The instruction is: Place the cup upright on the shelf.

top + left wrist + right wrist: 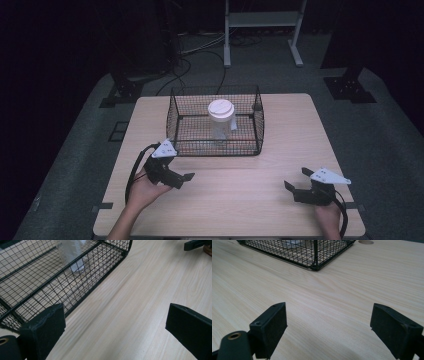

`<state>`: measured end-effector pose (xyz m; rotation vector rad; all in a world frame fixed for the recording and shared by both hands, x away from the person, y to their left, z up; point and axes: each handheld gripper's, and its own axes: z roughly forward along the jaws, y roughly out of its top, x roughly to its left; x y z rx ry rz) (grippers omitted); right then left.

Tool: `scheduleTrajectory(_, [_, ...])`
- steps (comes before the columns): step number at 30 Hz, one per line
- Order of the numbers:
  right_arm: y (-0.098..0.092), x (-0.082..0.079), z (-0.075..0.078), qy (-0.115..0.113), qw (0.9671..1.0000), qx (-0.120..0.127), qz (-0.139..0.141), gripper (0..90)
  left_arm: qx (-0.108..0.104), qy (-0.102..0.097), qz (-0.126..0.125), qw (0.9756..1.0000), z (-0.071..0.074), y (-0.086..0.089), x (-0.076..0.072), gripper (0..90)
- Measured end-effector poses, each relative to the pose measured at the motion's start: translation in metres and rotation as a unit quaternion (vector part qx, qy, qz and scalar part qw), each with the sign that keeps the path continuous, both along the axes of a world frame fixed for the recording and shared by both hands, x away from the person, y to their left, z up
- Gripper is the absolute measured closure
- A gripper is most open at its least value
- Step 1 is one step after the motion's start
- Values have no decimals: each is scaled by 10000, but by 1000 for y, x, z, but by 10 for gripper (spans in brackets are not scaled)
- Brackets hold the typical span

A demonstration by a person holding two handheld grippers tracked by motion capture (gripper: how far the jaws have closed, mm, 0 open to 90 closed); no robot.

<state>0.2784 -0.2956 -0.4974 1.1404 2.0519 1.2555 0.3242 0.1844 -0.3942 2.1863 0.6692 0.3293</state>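
Both hand-held grippers [186, 178] [295, 181] gape empty over the pale wooden table [240, 195] in a dark room.

Dark room; grey floor [390, 145], cables [200, 52], white frame legs [227, 47] behind wood table [300, 125].

Bare wood lies between my left gripper [186, 178] and my right gripper [296, 184], both with jaws spread wide, nothing in the lane. Ahead, the wire basket [260, 131] walls off the table [290, 125] middle; its mesh sits just beside my left jaw. Its top is open, with the lidded jar [221, 119] standing inside. Free table runs along the basket's right flank.
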Motion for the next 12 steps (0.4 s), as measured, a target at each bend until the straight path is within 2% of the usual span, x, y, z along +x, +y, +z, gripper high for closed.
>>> scheduleTrajectory(4, [0,0,0,-2,10000,9,-4,129,0,-65,55,10000,-5,4,-5,18])
scheduleTrajectory(12, [-1,0,0,-24,10000,62,11,129,-257,-222,204,9992,-13,11,-16,18])
